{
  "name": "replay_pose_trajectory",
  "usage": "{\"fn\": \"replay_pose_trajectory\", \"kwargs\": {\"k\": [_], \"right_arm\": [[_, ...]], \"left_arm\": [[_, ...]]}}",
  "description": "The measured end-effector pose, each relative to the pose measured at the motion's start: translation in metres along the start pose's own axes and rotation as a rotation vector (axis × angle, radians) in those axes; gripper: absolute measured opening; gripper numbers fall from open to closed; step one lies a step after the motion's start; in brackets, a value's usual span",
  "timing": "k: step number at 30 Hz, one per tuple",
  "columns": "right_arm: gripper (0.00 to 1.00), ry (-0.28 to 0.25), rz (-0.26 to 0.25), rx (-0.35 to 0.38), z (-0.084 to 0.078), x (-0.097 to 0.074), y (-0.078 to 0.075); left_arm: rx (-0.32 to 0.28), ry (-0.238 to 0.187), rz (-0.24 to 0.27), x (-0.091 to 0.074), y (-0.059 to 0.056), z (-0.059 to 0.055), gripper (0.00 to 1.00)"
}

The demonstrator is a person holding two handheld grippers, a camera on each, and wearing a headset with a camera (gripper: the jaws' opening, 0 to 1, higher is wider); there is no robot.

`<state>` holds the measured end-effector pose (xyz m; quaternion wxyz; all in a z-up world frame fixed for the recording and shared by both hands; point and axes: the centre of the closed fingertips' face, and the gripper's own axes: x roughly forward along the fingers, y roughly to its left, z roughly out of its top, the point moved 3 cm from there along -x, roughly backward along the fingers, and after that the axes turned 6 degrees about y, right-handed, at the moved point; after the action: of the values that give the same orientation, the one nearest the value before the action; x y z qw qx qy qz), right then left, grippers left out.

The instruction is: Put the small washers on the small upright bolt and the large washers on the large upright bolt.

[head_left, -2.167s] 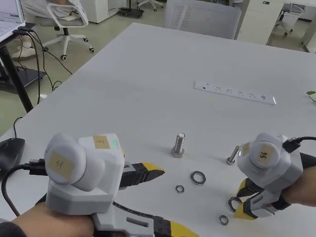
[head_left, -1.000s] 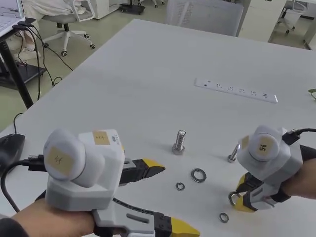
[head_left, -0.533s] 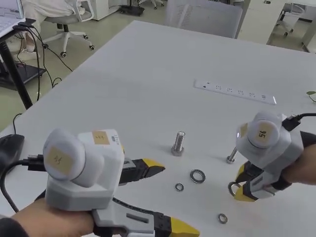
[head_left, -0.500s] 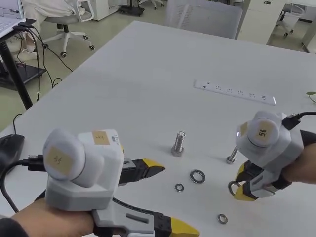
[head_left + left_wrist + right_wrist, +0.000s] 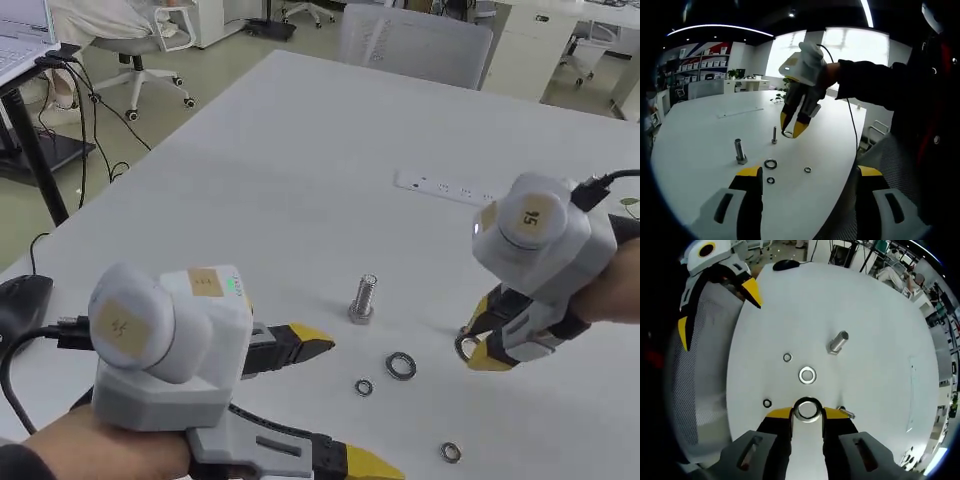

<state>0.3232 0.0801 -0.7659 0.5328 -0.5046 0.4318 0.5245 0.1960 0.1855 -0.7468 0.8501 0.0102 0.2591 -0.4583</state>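
Pinched at the rim betw. the yellow-tipped jaws of the right gripper (image 5: 475, 352): one silvery steel large flat washer (image 5: 807, 410), held in the air above the white tabletop (image 5: 300, 170). Clamped on thin metal w/ little contact, so could slip out; if dropped, would prob. bounce or roll.

Just beside those jaws: the thin small upright bolt (image 5: 774, 135) (wrong post for this ring, judging by size). Could get knocked over by a jaw on the way across, since nothing braces it. Worth rising before going sideways.

Off to that gripper's left, well apart: the thick silver large upright bolt (image 5: 362, 300), bare, nothing on it yet. Needs the hole centred & level over the tip, else likely to catch on the threads and hang tilted.

Loose on the table nearer the person: a second large steel washer (image 5: 401, 365), one small steel washer (image 5: 363, 387) just beside it, another small washer (image 5: 451, 452) closer to the near edge.

Low at near left: the left gripper (image 5: 340, 405), jaws spread wide, holding nothing, off the likely route.

Plenty of bare surface beyond the bolts, up to the white power strip (image 5: 440, 187). Less margin toward the near edge; anything rolling that way may go off.
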Motion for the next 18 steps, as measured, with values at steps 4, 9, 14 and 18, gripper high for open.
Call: {"fn": "replay_pose_trajectory", "kwargs": {"k": [4,9,14,18], "right_arm": [[0.23,-0.010,-0.013,-0.020,0.011,-0.010,-0.008],[0.23,-0.021,-0.037,-0.063,0.029,-0.019,-0.022],[0.23,-0.032,-0.042,-0.094,0.046,-0.023,-0.026],[0.23,-0.037,-0.049,-0.122,0.060,-0.023,-0.034]], "left_arm": [[0.001,-0.001,0.000,-0.001,0.000,0.000,0.75],[0.000,-0.005,0.006,-0.002,0.000,0.000,0.75],[-0.001,-0.004,0.012,-0.003,0.001,0.000,0.75],[-0.003,-0.008,0.018,-0.004,0.002,0.000,0.75]]}}
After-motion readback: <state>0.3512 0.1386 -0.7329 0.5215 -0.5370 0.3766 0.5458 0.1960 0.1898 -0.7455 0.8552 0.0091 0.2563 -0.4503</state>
